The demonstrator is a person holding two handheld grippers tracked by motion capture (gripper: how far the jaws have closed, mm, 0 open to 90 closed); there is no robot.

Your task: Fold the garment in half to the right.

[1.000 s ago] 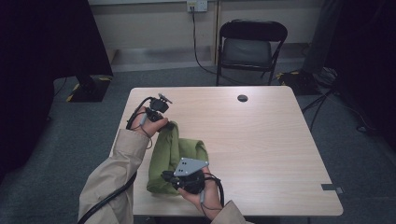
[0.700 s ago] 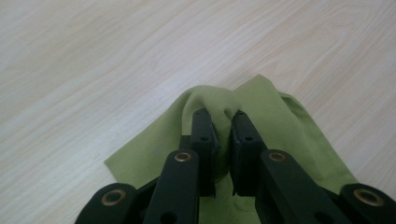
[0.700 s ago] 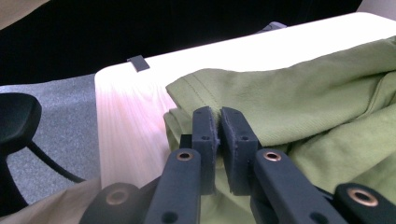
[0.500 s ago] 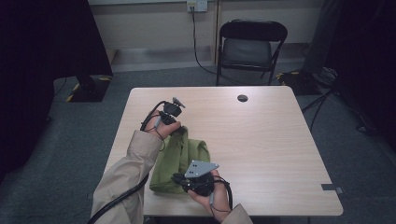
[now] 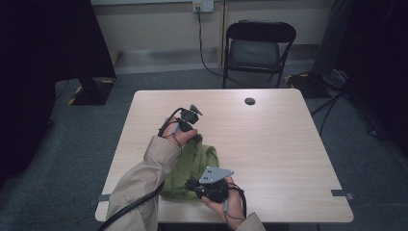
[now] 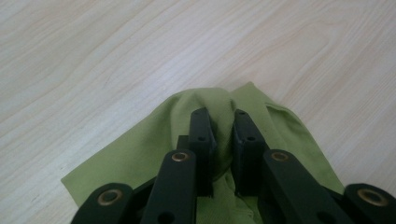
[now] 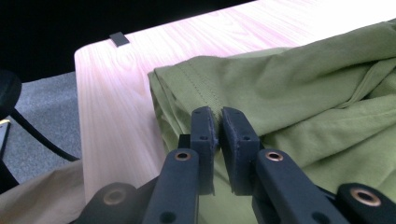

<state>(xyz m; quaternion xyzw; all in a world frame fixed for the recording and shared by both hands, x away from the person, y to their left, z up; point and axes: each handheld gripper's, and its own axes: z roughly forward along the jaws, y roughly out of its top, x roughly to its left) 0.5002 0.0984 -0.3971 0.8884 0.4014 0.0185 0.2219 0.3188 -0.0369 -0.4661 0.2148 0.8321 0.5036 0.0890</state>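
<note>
A crumpled green cloth (image 5: 192, 161) lies on the near left part of the wooden table (image 5: 279, 144). My left gripper (image 5: 196, 138) reaches down onto the cloth's far end. In the left gripper view, the left gripper (image 6: 223, 122) is shut on a raised fold of the cloth (image 6: 140, 154). My right gripper (image 5: 192, 185), with its grey plate on top, sits at the cloth's near edge close to the table's front. In the right gripper view, the right gripper (image 7: 218, 122) is pinched on the hemmed edge of the cloth (image 7: 299, 88).
A small dark round object (image 5: 249, 101) lies near the table's far edge. A black folding chair (image 5: 260, 48) stands behind the table. Tape marks (image 5: 339, 193) sit on the front edge. A cable trails down along the beige left sleeve (image 5: 139, 192).
Both hands have moved to the right across the table, and the green cloth has come along with them. It now lies lower and flatter on the wood.
</note>
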